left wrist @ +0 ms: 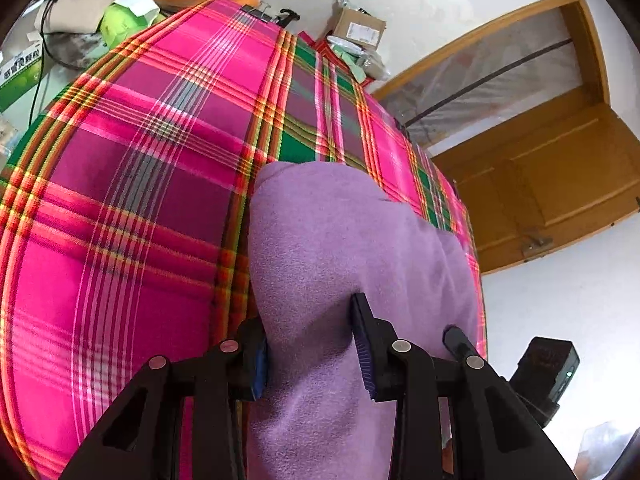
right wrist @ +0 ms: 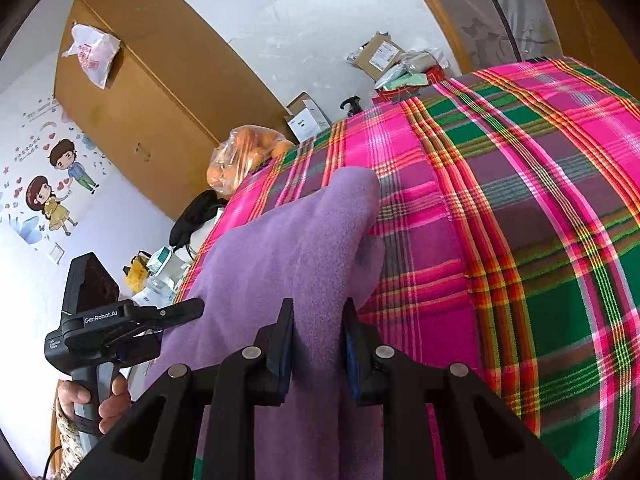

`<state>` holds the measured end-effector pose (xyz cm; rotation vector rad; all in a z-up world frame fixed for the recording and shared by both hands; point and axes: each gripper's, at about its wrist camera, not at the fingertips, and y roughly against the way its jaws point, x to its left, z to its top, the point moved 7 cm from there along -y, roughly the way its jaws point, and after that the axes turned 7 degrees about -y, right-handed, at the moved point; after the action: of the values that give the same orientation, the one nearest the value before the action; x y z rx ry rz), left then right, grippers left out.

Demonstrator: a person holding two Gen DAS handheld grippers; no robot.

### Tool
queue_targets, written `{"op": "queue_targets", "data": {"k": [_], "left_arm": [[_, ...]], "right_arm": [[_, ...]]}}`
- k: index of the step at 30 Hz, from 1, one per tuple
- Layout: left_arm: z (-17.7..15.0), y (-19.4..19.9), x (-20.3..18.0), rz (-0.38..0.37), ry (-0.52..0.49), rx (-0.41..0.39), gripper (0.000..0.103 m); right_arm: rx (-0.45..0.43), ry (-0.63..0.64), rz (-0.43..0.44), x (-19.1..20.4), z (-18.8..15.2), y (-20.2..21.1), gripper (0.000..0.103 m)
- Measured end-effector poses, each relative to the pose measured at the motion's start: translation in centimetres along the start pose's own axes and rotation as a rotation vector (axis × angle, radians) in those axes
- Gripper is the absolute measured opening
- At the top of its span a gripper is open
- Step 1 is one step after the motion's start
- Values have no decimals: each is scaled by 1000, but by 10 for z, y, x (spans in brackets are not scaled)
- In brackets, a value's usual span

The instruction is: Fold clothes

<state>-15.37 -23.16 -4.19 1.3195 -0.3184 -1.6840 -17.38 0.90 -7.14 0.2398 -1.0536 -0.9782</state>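
Observation:
A purple fleece garment (left wrist: pixel 340 248) lies on a table covered with pink and green plaid cloth (left wrist: pixel 120 200). My left gripper (left wrist: pixel 310 352) is shut on a thick fold of the garment, which bulges up between its two fingers. In the right wrist view, the same garment (right wrist: pixel 288 248) rises in a ridge, and my right gripper (right wrist: pixel 319 340) is shut on its near part. A hand (right wrist: pixel 108 400) holds the left gripper (right wrist: pixel 196 307) at the garment's left edge. The right gripper (left wrist: pixel 456 338) shows at the garment's right edge in the left wrist view.
A bag of oranges (right wrist: pixel 240 156), a black item (right wrist: pixel 196 212) and small boxes (right wrist: pixel 308 120) crowd the table's far edge. A green box (left wrist: pixel 20 76) sits at the left. A large cardboard box (right wrist: pixel 152 100) and a wooden door (left wrist: pixel 540 160) stand behind.

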Motion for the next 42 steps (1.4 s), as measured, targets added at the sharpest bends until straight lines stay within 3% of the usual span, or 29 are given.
{"op": "queue_targets", "data": {"k": [13, 29, 42], "left_arm": [[0, 1, 3, 34, -37, 6, 42], [-55, 34, 6, 30, -10, -44, 42], [-90, 42, 6, 43, -15, -16, 42]], "right_arm": [[16, 48, -84, -9, -8, -8, 30], [16, 127, -159, -10, -58, 34, 34], [28, 152, -197, -8, -90, 57, 34]]}}
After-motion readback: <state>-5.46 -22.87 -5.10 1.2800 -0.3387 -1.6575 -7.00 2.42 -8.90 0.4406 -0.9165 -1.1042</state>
